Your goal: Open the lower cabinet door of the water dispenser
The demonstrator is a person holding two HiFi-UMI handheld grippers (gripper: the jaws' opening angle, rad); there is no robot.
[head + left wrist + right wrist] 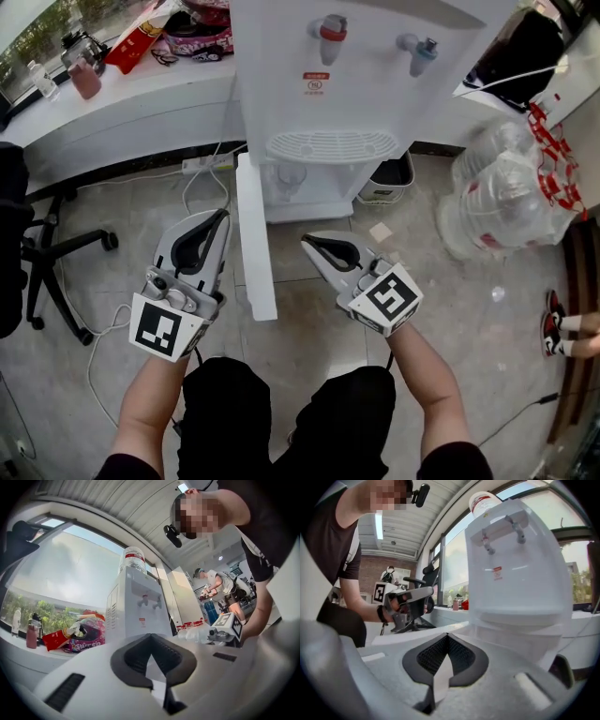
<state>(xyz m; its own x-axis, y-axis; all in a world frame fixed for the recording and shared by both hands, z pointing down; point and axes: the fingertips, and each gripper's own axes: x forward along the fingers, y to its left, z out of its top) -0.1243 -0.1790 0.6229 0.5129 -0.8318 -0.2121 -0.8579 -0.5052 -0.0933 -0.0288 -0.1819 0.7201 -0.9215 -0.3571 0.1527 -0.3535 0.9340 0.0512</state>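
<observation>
The dispenser [328,94] stood against the counter [112,112] at the top centre of the head view. Its red tap [332,37] and blue tap [420,52] sat above the drip tray [333,145].

**Door**
- The door [255,244] was open, swung out from the left side of the cabinet [305,187] toward the person.
- It showed edge-on as a narrow white panel running down the head view.
- It lay between the two grippers.

**Left gripper**
- The left gripper [223,216] was just beside the door on its left, with a thin gap showing between them.
- In the left gripper view its jaws were together at the tips, with nothing between the pads.
- It pointed toward the dispenser.

**Right gripper**
- The right gripper [306,242] was to the right of the door and apart from it, over bare floor [441,309].
- Its jaws were fully together and empty.
- The right gripper view looked along them at the dispenser front, with the left gripper showing at that view's left.

**Surroundings**
- A chair [56,248] stood at the left.
- A power strip [206,165] lay on the floor near the door's hinge side.
- A bin [389,180] stood just right of the dispenser.
- Wrapped water bottles [506,197] lay further right.
- A helmet [197,37], a red box [136,42] and a pink bottle [84,80] were on the counter.
</observation>
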